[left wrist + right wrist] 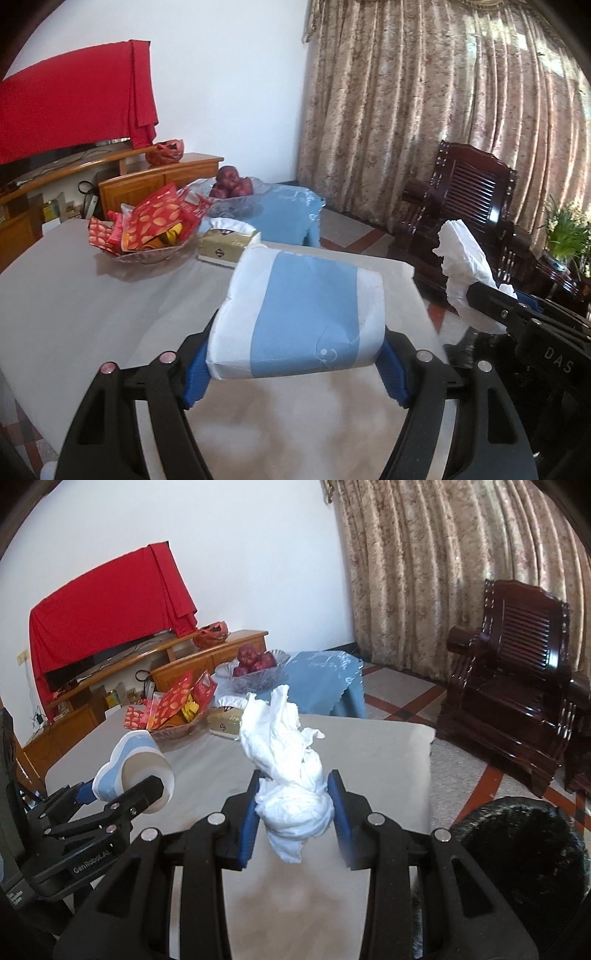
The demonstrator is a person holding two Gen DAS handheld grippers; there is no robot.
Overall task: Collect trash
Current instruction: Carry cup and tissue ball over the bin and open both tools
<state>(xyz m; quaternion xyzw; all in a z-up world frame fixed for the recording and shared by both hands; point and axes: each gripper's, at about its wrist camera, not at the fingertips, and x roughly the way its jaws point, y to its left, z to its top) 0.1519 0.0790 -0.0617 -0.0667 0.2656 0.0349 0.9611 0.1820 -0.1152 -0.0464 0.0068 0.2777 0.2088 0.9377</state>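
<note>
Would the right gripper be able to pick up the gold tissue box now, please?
Probably not: the right gripper has its jaws shut on crumpled white tissue, which also hangs between it and the tissue box.

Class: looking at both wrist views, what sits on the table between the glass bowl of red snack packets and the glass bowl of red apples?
A gold tissue box with white tissue poking out, shown in both views.

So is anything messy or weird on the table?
Nothing looks spilled or broken. The snack bowl, tissue box and fruit bowl sit tidy on the table. The only scruffy thing is the crumpled tissue in the right gripper; the left gripper holds a blue-and-white pack.
</note>
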